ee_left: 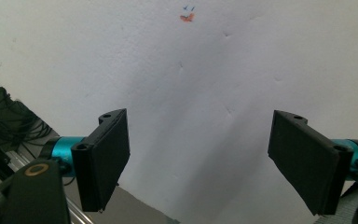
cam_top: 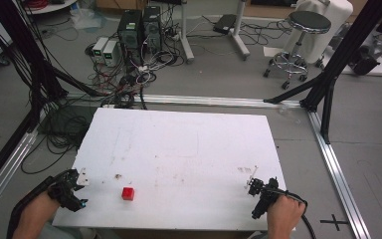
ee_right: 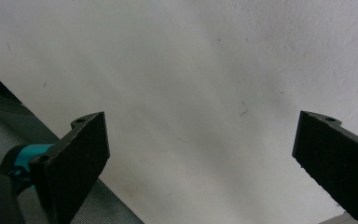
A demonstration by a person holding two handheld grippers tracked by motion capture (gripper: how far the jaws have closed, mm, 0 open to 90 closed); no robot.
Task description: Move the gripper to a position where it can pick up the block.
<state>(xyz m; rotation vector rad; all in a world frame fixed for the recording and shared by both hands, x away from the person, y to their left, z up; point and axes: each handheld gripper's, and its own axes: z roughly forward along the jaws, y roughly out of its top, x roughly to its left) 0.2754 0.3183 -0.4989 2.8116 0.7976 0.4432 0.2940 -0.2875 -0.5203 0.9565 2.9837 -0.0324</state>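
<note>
A small red cube (cam_top: 128, 193) lies on the white foam board (cam_top: 189, 144) near its front edge, left of the middle. My left gripper (cam_top: 78, 185) rests at the board's front left corner, a short way left of the cube, jaws wide apart with only bare board between them (ee_left: 198, 154). My right gripper (cam_top: 254, 185) sits at the front right of the board, far from the cube, and it too is open over bare white surface (ee_right: 200, 154).
Black frame posts stand at both sides, with aluminium rails on the floor around the board. Beyond the far edge lie tangled cables (cam_top: 124, 79) and computer towers (cam_top: 139, 27). A round stool (cam_top: 298, 40) stands at the back right.
</note>
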